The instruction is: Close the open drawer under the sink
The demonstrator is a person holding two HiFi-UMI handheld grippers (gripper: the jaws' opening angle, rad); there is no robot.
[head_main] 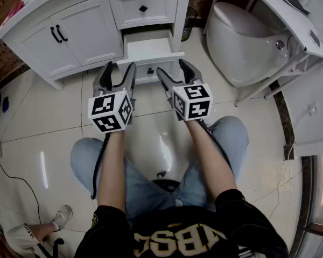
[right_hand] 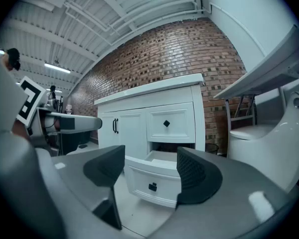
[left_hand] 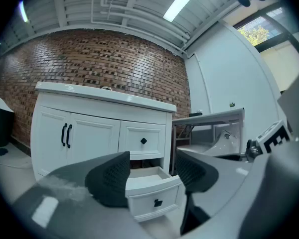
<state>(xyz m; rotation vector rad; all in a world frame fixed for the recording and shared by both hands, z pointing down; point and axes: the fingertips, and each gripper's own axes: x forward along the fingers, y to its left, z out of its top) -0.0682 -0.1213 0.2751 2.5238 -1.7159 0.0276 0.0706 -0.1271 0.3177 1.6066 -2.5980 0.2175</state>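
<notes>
The white vanity (head_main: 81,42) has its lower drawer (head_main: 151,51) pulled out, with a black knob (head_main: 149,70) on its front. My left gripper (head_main: 118,71) and right gripper (head_main: 172,69) hover side by side just short of that front, pointing at it. Both are open with nothing between the jaws. In the left gripper view the drawer (left_hand: 152,195) shows between and below the pads of the left gripper (left_hand: 152,176). In the right gripper view the drawer (right_hand: 154,180) sits straight ahead of the right gripper (right_hand: 150,171).
Above the open drawer is a shut drawer (head_main: 144,7); to its left are double doors with black handles (head_main: 58,34). A toilet (head_main: 242,42) and a white folding frame (head_main: 290,20) stand at the right. A cable (head_main: 16,176) and someone's shoe (head_main: 59,216) lie on the tiled floor at left.
</notes>
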